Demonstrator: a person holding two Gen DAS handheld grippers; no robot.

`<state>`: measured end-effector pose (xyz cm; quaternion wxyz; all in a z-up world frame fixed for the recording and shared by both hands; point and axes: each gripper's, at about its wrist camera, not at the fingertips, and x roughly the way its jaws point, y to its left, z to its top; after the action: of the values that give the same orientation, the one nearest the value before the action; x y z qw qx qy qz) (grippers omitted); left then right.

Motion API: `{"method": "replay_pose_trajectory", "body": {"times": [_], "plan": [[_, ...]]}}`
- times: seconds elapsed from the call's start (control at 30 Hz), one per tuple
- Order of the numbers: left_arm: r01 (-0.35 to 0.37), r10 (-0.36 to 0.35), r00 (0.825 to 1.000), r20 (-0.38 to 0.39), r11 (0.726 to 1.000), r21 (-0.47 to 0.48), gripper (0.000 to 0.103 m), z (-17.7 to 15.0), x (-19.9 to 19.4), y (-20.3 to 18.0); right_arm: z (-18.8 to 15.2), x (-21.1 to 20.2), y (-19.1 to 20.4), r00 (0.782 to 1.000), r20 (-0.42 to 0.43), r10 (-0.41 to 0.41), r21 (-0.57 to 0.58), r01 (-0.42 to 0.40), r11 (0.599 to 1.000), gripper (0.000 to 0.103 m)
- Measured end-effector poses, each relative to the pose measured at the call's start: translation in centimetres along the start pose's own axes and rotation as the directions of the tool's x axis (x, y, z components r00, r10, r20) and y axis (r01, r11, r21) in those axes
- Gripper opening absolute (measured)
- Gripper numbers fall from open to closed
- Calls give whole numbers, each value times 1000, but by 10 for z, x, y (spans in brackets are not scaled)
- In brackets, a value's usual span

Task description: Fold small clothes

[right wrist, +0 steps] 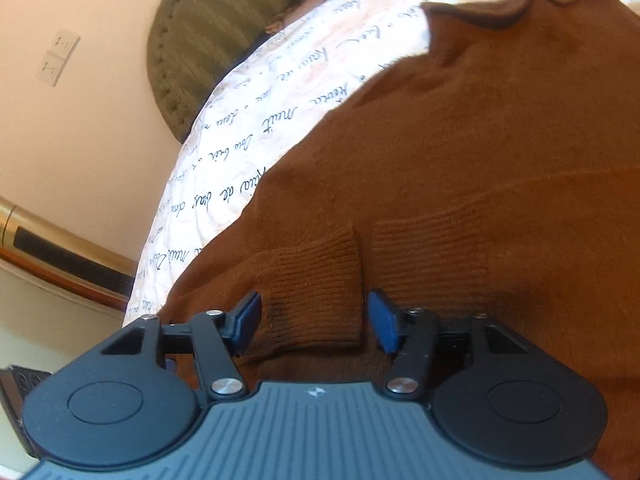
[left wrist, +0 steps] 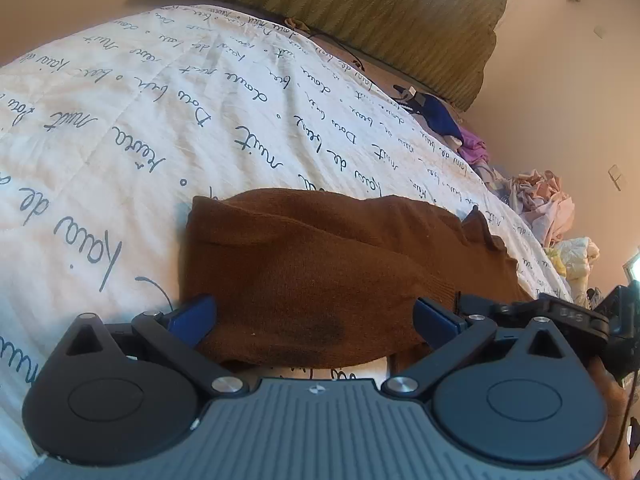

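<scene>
A brown knit sweater (left wrist: 312, 264) lies partly folded on the white quilt with dark script (left wrist: 140, 128). My left gripper (left wrist: 314, 318) is wide open, its blue pads on either side of the sweater's near edge. In the right wrist view the sweater (right wrist: 480, 140) fills most of the frame. My right gripper (right wrist: 314, 320) is open around a ribbed cuff (right wrist: 320, 280) of a sleeve, the blue pads apart from the fabric on both sides. The right gripper's body (left wrist: 580, 316) also shows at the right edge of the left wrist view.
An olive padded headboard (left wrist: 360, 12) stands behind the bed. A pile of other clothes, blue, purple and pink (left wrist: 520, 188), lies along the bed's right side. Beige walls surround the bed, with wall sockets (right wrist: 56, 56) and a wooden rail (right wrist: 60, 248) to the left.
</scene>
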<state>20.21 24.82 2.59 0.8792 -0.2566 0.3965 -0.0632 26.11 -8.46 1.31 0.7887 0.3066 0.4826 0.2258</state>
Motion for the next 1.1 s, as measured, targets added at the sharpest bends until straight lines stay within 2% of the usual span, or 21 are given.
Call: {"method": "replay_pose_trajectory", "body": {"times": [0.03,0.07,0.2,0.27,0.4,0.5,0.53,0.57,0.63,0.7,0.77,0.9,1.1], "plan": [[-1,1,1000,-2,1000,1,103,0,0,0,-1,-3,-1,1000,2,25,21,-25,999,73],[-1,1,1000,-2,1000,1,103,0,1,0,-3,-5,-3,999,-4,44,49,-44,998,74],[-2,2,1000,-2,1000,-5,103,0,0,0,-14,-8,-7,998,-15,65,116,-63,991,74],[-4,4,1000,0,1000,-3,103,0,0,0,-16,-7,-7,998,11,57,108,-58,993,75],[-9,9,1000,-6,1000,10,103,0,-1,-2,-12,2,-16,993,52,109,192,-117,974,75],[-4,4,1000,-8,1000,-7,103,2,-1,1,-9,6,-14,989,87,120,198,-135,971,74],[-1,1,1000,-8,1000,-12,103,3,-1,2,-9,7,-12,990,90,113,190,-128,973,63],[0,0,1000,-9,1000,-13,103,3,-1,2,-9,8,-10,991,86,99,180,-113,977,43],[4,-4,1000,-4,1000,-26,103,4,-2,4,-8,14,-7,995,62,77,170,-86,982,26],[15,-15,1000,-2,999,-53,103,4,-3,7,-10,17,-6,996,54,78,152,-85,985,17],[27,-28,1000,-2,997,-73,103,5,-3,10,-11,19,-4,996,56,69,132,-76,988,11],[46,-45,999,12,991,-125,103,7,-9,17,-12,14,0,995,66,68,109,-75,991,9],[42,-38,999,29,990,-134,103,5,-17,19,-2,-6,27,991,110,82,0,-82,997,9]]}}
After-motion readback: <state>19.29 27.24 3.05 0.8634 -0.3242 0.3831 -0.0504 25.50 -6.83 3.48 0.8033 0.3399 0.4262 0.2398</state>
